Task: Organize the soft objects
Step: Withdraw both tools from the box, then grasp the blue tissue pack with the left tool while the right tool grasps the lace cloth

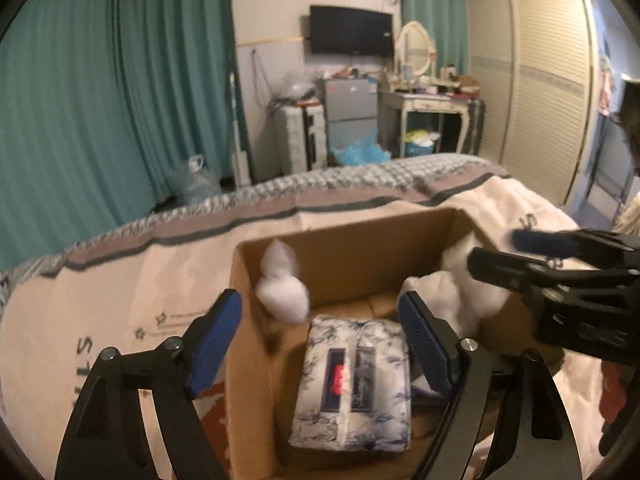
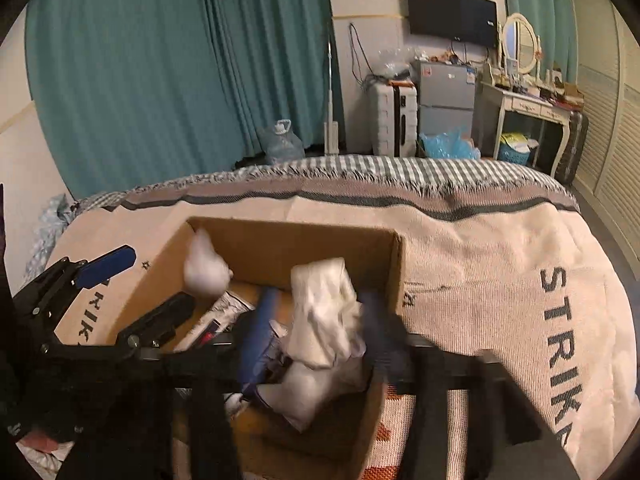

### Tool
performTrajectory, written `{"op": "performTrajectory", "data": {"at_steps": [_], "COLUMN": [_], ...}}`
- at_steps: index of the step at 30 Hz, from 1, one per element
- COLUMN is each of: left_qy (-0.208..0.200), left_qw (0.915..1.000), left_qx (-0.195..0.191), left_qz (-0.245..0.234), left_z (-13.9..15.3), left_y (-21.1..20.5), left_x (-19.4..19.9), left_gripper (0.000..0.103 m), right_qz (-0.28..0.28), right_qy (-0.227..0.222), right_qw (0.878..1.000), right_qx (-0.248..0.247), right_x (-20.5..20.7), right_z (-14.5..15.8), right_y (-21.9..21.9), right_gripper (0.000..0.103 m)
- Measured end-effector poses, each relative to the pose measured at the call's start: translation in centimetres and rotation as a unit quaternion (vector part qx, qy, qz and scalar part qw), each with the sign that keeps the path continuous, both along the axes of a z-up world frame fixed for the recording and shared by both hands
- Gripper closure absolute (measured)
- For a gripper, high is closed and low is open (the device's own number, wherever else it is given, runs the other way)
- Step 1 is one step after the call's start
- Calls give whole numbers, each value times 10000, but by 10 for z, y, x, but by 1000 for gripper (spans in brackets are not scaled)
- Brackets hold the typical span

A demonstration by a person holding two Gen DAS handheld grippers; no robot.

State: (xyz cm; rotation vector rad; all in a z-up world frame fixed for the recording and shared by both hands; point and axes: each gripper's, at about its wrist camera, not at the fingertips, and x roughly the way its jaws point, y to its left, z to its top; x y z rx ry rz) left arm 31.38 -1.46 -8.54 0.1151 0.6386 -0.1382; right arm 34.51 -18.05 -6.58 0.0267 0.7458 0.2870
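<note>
Over the cardboard box [image 1: 352, 256] on the bed [image 2: 480, 280], left gripper [image 1: 320, 340] fingers spread, pinching nothing; a white bundle [image 1: 280, 292] by the box's left wall. Right gripper [image 2: 320, 328] fingers apart around white cloth [image 2: 324, 312], beside the right wall.

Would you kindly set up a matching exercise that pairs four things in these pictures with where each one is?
Things:
1. patterned tissue pack
2. cardboard box
3. television
4. small white bundle

Places:
A. mounted on the far wall
B. by the box's left wall, seen from the left wrist
C. lying on the box floor
D. standing on the bedspread

Pairs: 1-C, 2-D, 3-A, 4-B
</note>
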Motion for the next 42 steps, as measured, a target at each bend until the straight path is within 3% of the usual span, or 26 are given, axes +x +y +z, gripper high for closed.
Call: {"op": "performTrajectory", "data": {"at_steps": [1,5,9,11,16,19,23,26,31,36,42], "left_qy": [21,-206,-614,-797,-1363,-1517,-1667,-1695,-1422,-900,-3], "left_qw": [10000,9996,9980,9966,9904,9880,9855,9853,9895,9955,9997], "left_qx": [39,101,3,-7,-76,-167,-179,-99,137,276,60], "left_qz": [47,134,176,206,200,234,247,203,236,148,218], "left_z": [3,35,97,124,193,223,242,235,189,110,18], "left_y": [1,6,16,17,21,27,33,34,37,36,37], "left_x": [-2,-21,-67,-87,-158,-195,-236,-252,-261,-254,-226], "left_gripper": [22,21,19,10,10,10,10,10,10,10,10], "right_qz": [-62,-137,-185,-220,-100,-109,-93,-69,-4,76,138], "right_qy": [-50,-211,-587,-876,-1295,-1449,-1497,-1412,-1211,-887,-423], "right_qw": [10000,9996,9981,9959,9914,9892,9884,9896,9919,9954,9983], "right_qx": [-28,-97,-87,-106,-149,-212,-227,-254,-384,-343,-372], "right_x": [-4,-22,-61,-91,-168,-210,-253,-275,-297,-298,-267], "right_z": [3,32,91,130,200,224,234,226,190,128,45], "right_y": [-2,-11,-20,-22,-21,-19,-16,-14,-8,3,21], "right_gripper": [29,29,27,22,21,14,14,14,14,14,14]}}
